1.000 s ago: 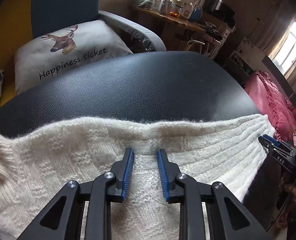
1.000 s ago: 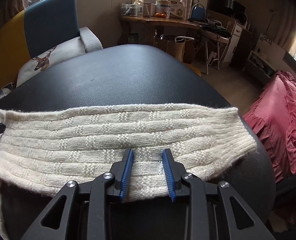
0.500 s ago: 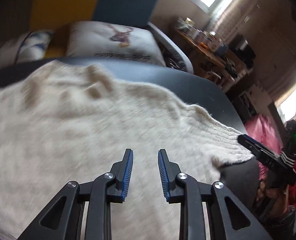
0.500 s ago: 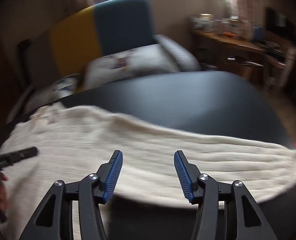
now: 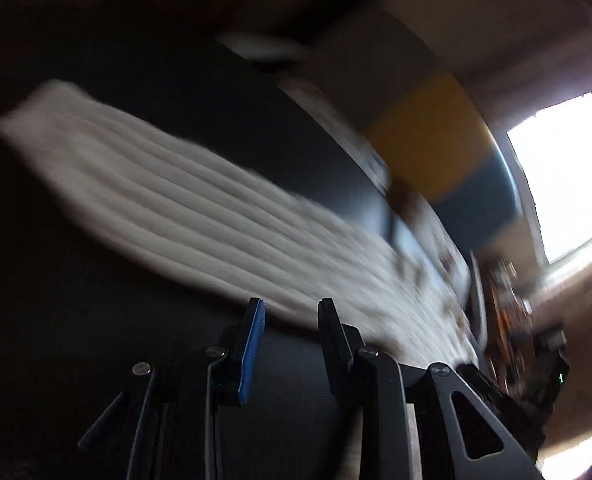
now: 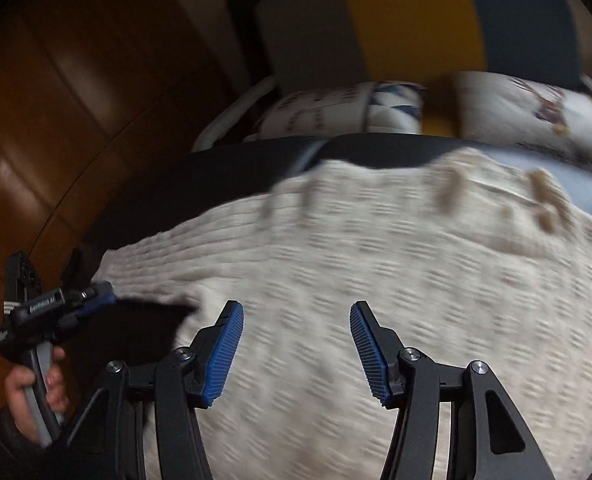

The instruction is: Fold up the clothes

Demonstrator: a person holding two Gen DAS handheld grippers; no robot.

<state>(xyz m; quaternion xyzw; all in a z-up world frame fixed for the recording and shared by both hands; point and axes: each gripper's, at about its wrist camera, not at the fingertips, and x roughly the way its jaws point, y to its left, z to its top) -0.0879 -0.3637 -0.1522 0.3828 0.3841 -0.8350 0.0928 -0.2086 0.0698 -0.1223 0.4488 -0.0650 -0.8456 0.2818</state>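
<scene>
1. Since half a second ago, both cameras have swung leftward: the left wrist view now shows a long ribbed strip of the cream sweater (image 5: 200,216) stretching away over the black table (image 5: 56,320), heavily blurred and tilted. The left gripper (image 5: 290,312) sits at the strip's near edge over bare tabletop, its jaws narrowly apart with nothing between them. A bright window (image 5: 567,176) glares at the right edge.

2. In the right wrist view, the right gripper (image 6: 296,320) hovers above the sweater's broad body (image 6: 395,280), jaws spread wide and empty, wider than a second ago. The knit lies flat across the table (image 6: 224,176), reaching its far edge. At lower left, the left gripper (image 6: 100,300) points in toward the sweater's edge; whether it touches is unclear. A hand (image 6: 36,396) in a dark sleeve grips its handle. Beyond the table stand a yellow-and-blue chair (image 6: 415,16) and printed cushions (image 6: 527,112).
</scene>
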